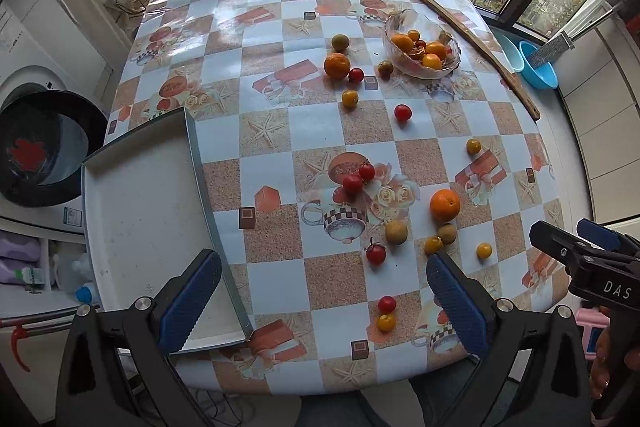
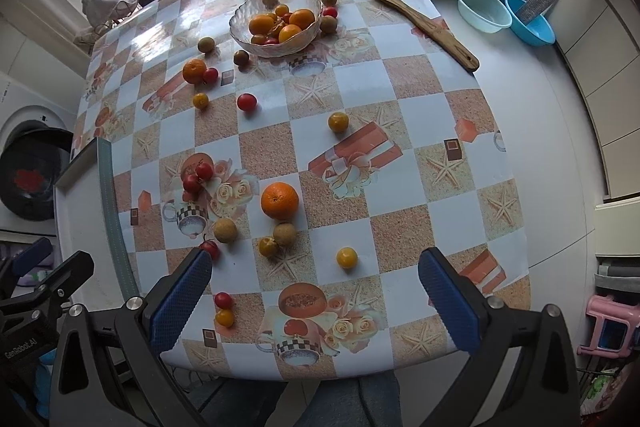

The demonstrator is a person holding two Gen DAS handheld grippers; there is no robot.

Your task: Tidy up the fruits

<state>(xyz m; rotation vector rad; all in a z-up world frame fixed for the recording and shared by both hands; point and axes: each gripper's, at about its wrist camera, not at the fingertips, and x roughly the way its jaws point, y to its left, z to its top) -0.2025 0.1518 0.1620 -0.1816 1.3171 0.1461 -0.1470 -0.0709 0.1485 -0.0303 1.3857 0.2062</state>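
A glass bowl (image 1: 421,47) (image 2: 276,21) with oranges and small fruits stands at the far side of the checked tablecloth. Loose fruit lies scattered on the cloth: a large orange (image 1: 445,205) (image 2: 279,200), another orange (image 1: 337,65) (image 2: 194,71), red cherry tomatoes (image 1: 352,183) (image 2: 192,183), yellow tomatoes (image 1: 484,250) (image 2: 346,257) and brown longans (image 1: 396,231) (image 2: 225,230). My left gripper (image 1: 324,267) is open and empty above the near edge. My right gripper (image 2: 314,265) is open and empty, also over the near edge; it shows at the right of the left wrist view (image 1: 576,251).
A white tray (image 1: 144,227) (image 2: 80,211) lies at the table's left. A long wooden stick (image 1: 460,31) (image 2: 380,3) lies along the far right edge. Blue basins (image 2: 508,17) stand on the sill at right. A washing machine (image 1: 40,147) is at left.
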